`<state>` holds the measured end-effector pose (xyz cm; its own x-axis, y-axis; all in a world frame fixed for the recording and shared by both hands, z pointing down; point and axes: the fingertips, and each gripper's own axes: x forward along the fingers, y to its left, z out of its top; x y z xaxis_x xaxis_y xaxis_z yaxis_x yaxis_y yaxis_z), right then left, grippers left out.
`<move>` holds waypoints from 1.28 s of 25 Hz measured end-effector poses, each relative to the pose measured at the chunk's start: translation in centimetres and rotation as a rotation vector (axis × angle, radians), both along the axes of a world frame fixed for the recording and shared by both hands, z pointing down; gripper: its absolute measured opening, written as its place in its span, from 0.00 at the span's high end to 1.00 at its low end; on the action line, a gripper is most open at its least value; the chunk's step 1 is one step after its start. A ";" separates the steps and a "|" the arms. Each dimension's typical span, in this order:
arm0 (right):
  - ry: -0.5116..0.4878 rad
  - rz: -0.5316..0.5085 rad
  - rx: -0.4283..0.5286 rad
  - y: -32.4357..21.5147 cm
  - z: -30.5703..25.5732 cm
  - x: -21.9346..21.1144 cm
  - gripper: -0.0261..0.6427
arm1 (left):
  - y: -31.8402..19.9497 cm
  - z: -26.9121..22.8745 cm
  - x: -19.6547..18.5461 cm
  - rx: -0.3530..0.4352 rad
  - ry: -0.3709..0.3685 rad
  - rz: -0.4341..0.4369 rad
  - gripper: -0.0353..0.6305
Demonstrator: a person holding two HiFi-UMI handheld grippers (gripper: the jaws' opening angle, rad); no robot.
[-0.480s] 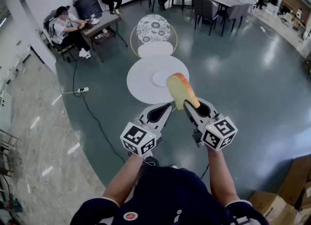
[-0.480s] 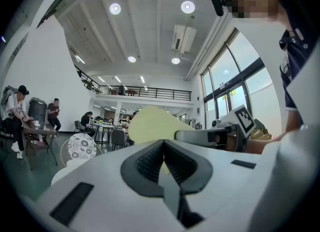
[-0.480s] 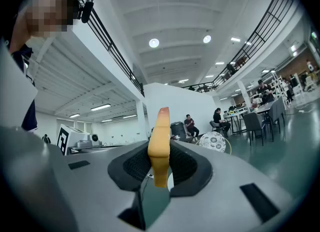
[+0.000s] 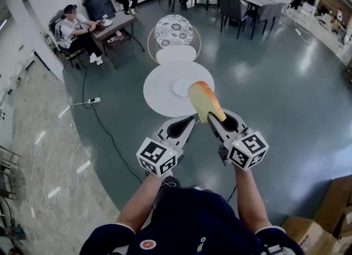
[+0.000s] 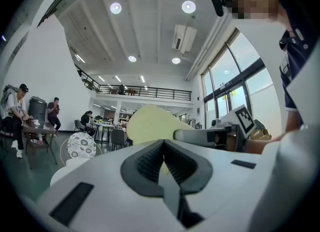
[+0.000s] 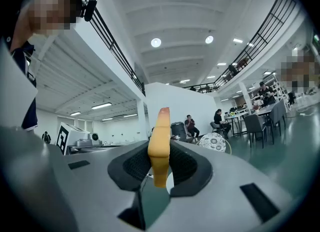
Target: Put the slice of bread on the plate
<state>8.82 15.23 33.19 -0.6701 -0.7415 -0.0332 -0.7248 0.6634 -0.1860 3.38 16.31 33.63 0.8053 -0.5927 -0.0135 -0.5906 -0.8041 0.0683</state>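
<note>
Plate (image 4: 183, 88) on table (image 4: 158, 93), beyond bread (image 4: 203, 102)

near side: open floor (image 4: 275, 105) up to worktop (image 4: 159, 91) | free surface all round plate (image 4: 181, 88) | far side: chair (image 4: 174, 31) just beside rim | left: cable (image 4: 110, 138) on floor

Glossy dark-green floor (image 4: 286, 99), round white table (image 4: 159, 93), patterned chair (image 4: 173, 31), tall windows (image 5: 227, 83), perhaps a mezzanine railing (image 5: 145, 93).

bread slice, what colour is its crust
Orange-tan, on the bread slice; right gripper view shows it best.
</note>
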 end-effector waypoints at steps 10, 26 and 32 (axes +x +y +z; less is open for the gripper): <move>0.000 0.003 0.000 -0.2 0.2 0.1 0.83 | -0.1 0.4 0.1 -0.004 -0.005 0.000 0.94; -0.012 -0.004 -0.001 -0.8 0.4 1.5 0.83 | -0.5 0.8 1.3 -0.006 -0.023 -0.008 0.94; -0.014 -0.013 -0.006 -1.6 0.5 2.0 0.83 | -1.1 1.1 1.6 -0.020 -0.039 -0.016 0.94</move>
